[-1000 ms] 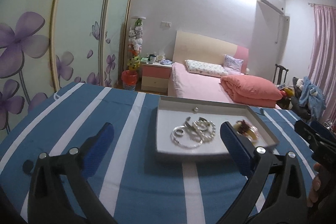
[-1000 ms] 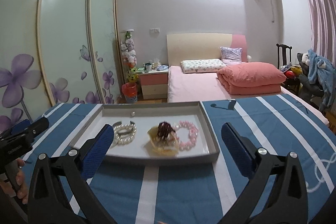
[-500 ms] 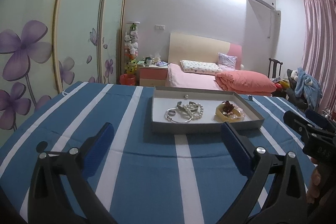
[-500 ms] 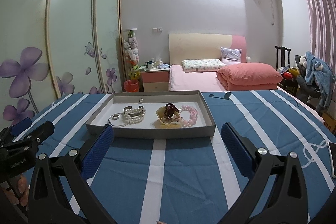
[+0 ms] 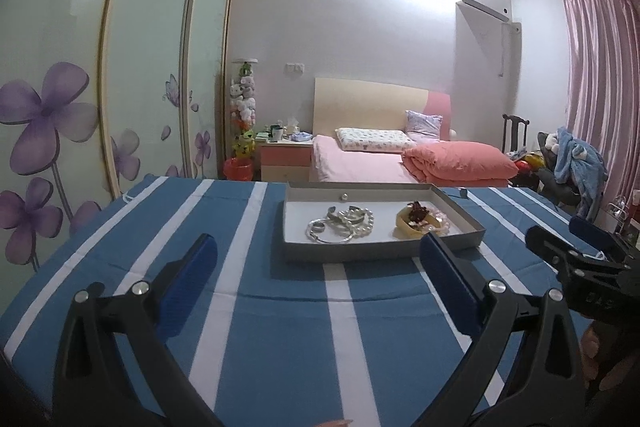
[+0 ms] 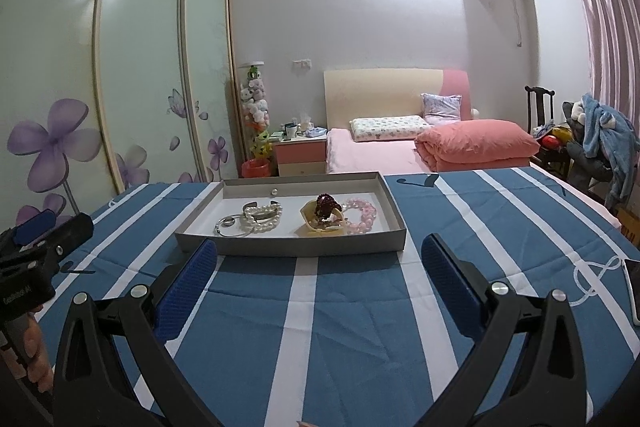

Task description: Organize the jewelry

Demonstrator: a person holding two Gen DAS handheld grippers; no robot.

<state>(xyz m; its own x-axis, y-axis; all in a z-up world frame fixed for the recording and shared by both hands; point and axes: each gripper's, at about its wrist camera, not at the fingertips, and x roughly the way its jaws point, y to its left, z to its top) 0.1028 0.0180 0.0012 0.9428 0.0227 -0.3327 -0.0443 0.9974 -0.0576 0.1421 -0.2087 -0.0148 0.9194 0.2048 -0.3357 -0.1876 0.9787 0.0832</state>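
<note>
Blue cloth with white stripes covers the surface [image 5: 256,311], and a shallow grey tray [image 6: 292,247] with a white floor sits toward its far edge, roughly midway across. Inside the tray, on the left half, a silver bangle [image 6: 230,227] lies touching a pearl bracelet [image 6: 262,219], with a silver cuff [image 6: 256,207] just behind them. On the right half, a dark red beaded piece [image 6: 326,205] rests on a pale yellow bangle [image 6: 320,223], and a pink bead bracelet [image 6: 362,215] lies against its right side. One small pearl stud [image 6: 274,191] sits alone near the tray's far wall.

Seen from the left wrist camera, the left claw [image 5: 318,289] hangs above the near part of the surface, short of the tray's front wall, its blue pads spread wide with nothing between them. The right claw [image 6: 320,287] is likewise spread wide and empty, aimed at the tray's front wall, with the right pad out past the tray's right corner. Each claw shows at the side of the other's view, the two well apart.

At the right edge of the surface a phone [image 6: 634,287] lies flat. Beyond the surface stands a bed [image 6: 376,151] with a folded coral quilt [image 6: 476,145].
</note>
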